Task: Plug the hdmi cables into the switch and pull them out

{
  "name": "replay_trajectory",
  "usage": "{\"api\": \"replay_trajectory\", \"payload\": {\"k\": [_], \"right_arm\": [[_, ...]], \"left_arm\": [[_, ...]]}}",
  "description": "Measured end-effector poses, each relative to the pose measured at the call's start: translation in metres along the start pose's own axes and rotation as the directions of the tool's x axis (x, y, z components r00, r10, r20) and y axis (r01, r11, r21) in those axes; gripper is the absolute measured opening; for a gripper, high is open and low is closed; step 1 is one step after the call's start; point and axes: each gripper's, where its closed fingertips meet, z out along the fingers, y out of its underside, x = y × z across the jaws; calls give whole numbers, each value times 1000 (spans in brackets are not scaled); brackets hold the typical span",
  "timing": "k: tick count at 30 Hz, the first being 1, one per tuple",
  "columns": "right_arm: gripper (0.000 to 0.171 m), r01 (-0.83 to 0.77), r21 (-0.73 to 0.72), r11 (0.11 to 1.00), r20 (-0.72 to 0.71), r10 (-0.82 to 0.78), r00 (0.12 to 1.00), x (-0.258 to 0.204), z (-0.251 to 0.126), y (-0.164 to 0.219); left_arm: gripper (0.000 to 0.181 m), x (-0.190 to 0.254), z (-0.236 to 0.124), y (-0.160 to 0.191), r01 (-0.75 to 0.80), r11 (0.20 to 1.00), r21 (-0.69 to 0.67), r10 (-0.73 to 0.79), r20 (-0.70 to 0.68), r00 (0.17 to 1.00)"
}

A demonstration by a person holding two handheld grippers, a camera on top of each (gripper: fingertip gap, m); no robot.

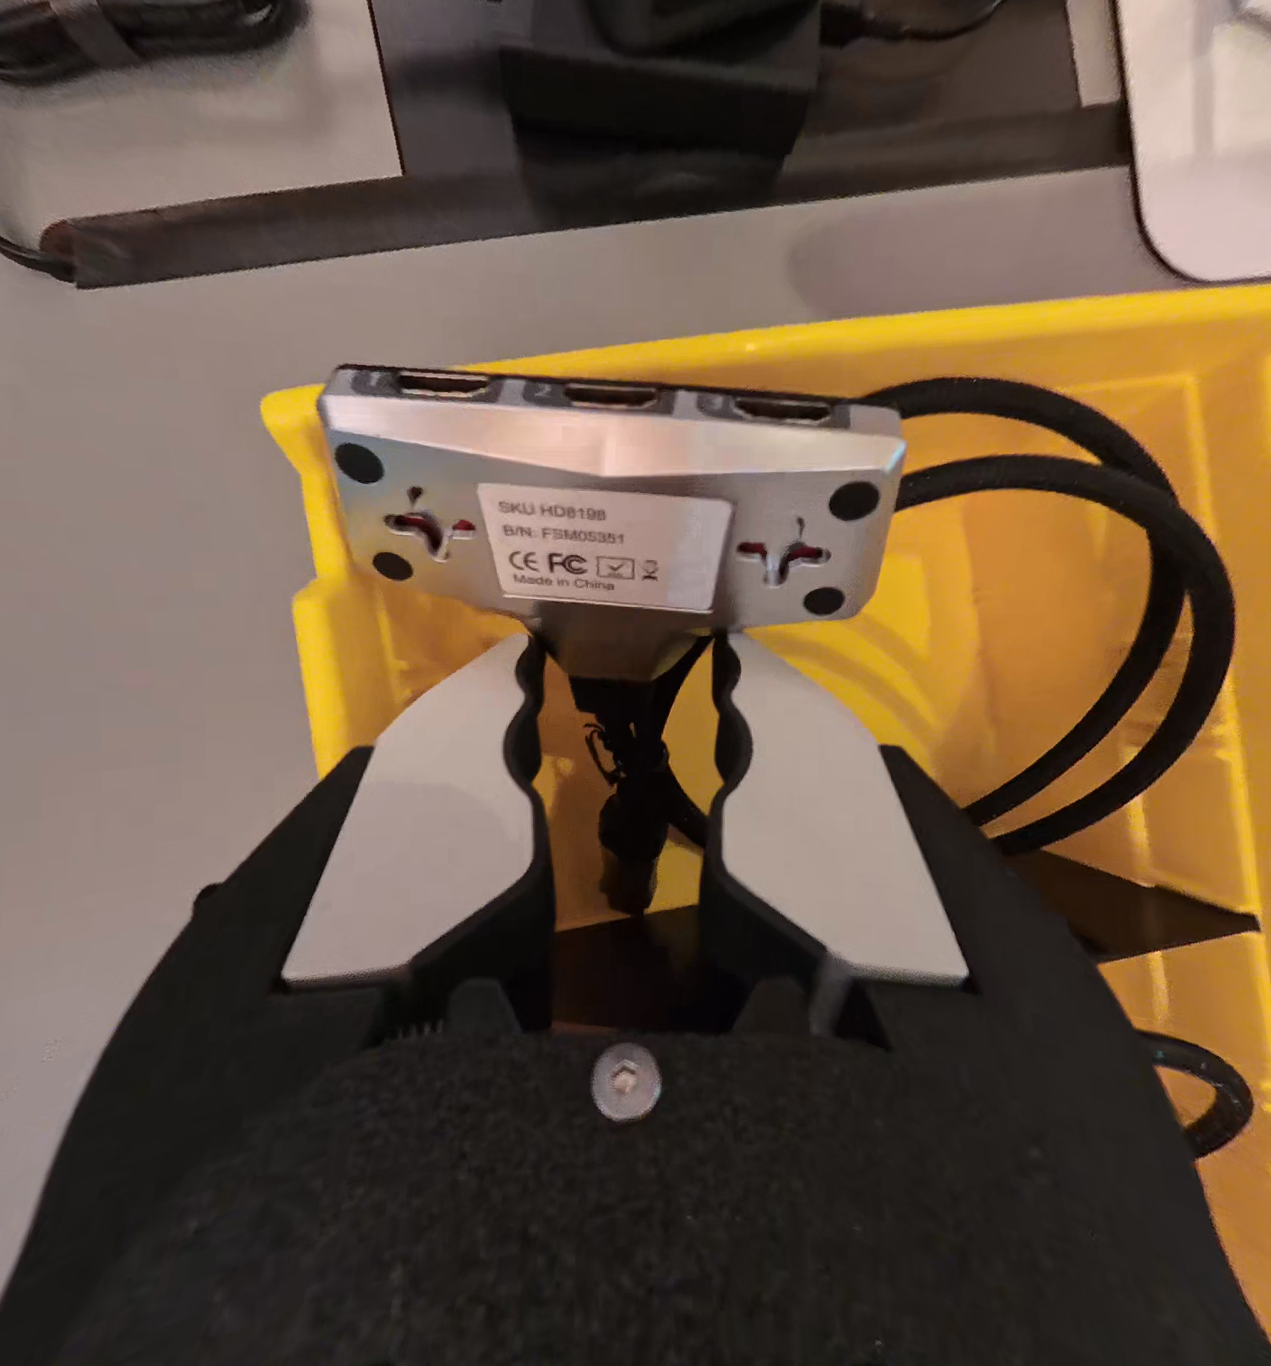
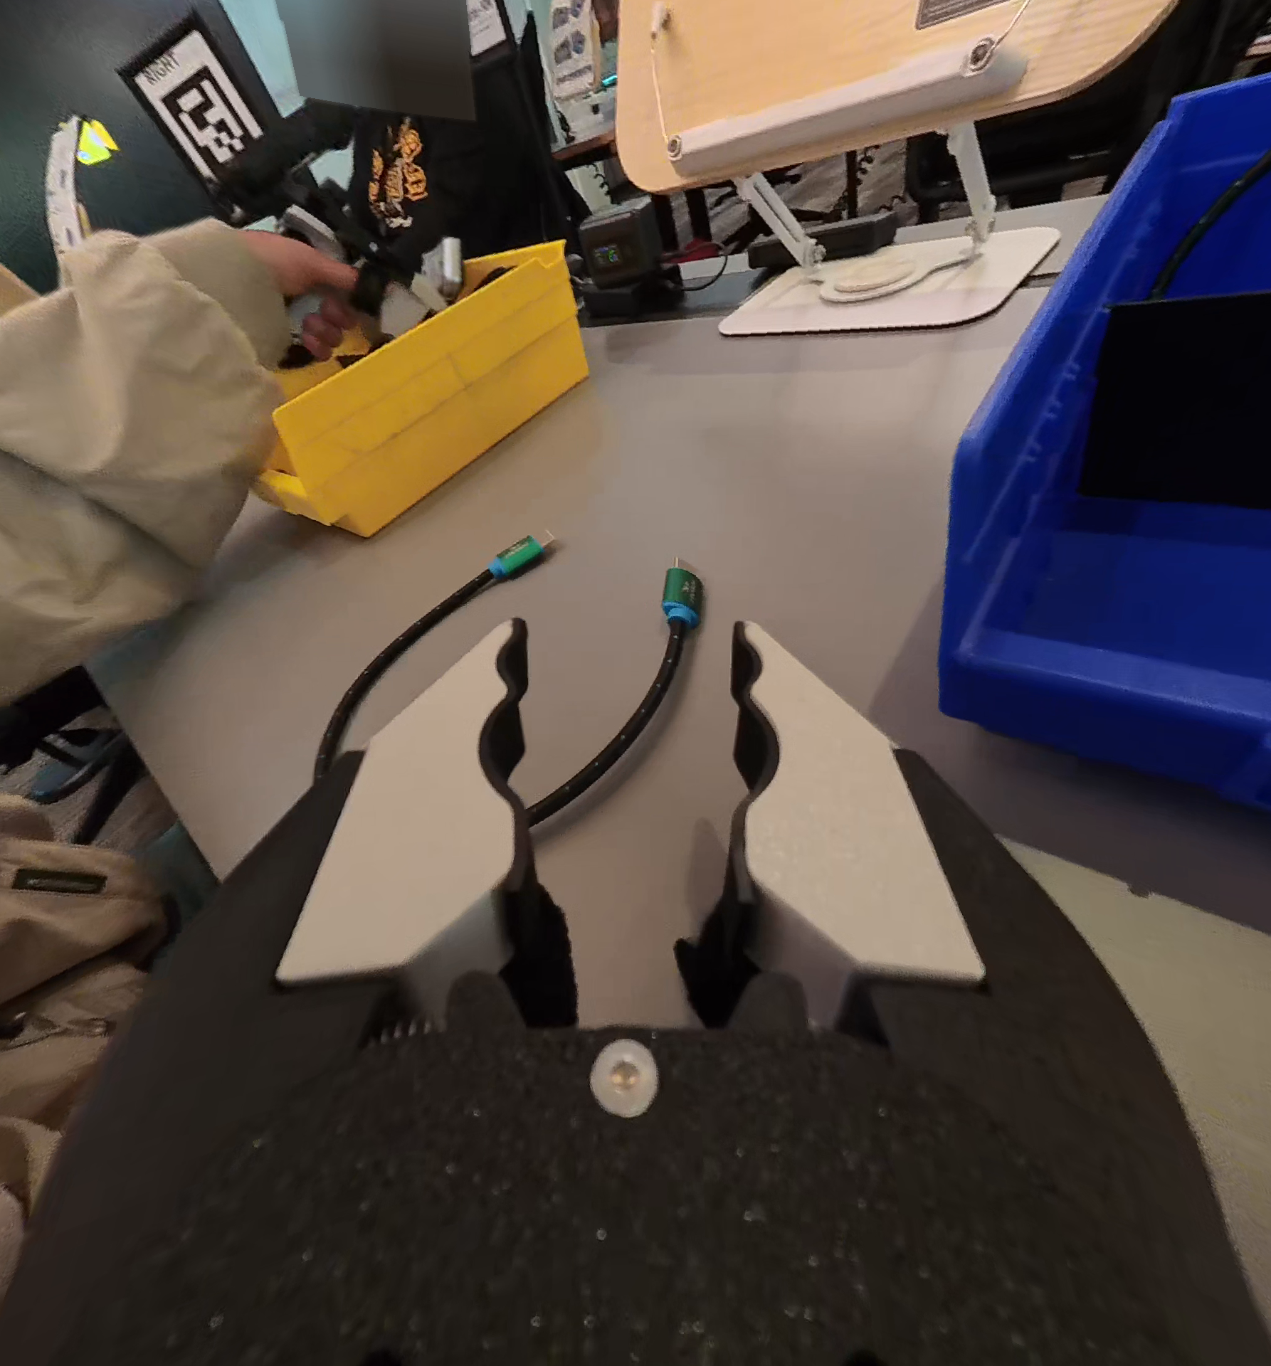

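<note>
My left gripper (image 1: pixel 625 643) is shut on the narrow tail end of the silver HDMI switch (image 1: pixel 603 458) and holds it above the yellow bin (image 1: pixel 1061 369). The switch's underside with a white label faces me. Its three empty ports point away along the far edge. In the right wrist view the switch (image 2: pixel 451 266) shows far off over the yellow bin (image 2: pixel 433 399). My right gripper (image 2: pixel 629 628) is open and empty above the grey table. A black braided HDMI cable (image 2: pixel 618 739) lies under it, with one green plug (image 2: pixel 683 591) between the fingertips and another (image 2: pixel 522 554) to the left.
A black cable loop (image 1: pixel 1172 628) lies in the yellow bin. A blue bin (image 2: pixel 1061 591) stands at the right. A white stand with a wooden board (image 2: pixel 876 296) is at the back. A person's beige sleeve (image 2: pixel 100 406) fills the left side. Some 55 centimetres of space lies between my two pairs of fingers.
</note>
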Motion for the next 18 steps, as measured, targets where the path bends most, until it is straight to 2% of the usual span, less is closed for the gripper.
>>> {"api": "replay_trajectory", "payload": {"k": [3, 6, 9, 11, 13, 18], "right_arm": [[54, -12, 0, 1000, 39, 12, 999, -5, -1, 0], [53, -12, -1, 1000, 86, 12, 996, -15, 1, 0], [53, 10, -26, 1000, 103, -8, 995, -21, 5, 4], [52, 24, -35, 999, 107, -20, 994, -23, 6, 6], [51, 28, -38, 999, 107, -23, 994, -23, 7, 7], [49, 3, -31, 1000, 107, 1, 994, -21, 6, 5]], "left_arm": [[46, 0, 4, 0, -20, 1000, 10, 20, 27, 999], [60, 0, 14, 11, -114, 992, -60, 120, 101, 988], [50, -8, 16, 14, -162, 982, -100, 180, 205, 962], [42, -8, 17, 15, -172, 979, -113, 191, 194, 962], [35, -5, 16, 13, -172, 982, -80, 183, 155, 971], [33, -8, -4, 2, -226, 973, 43, 209, 245, 947]]}}
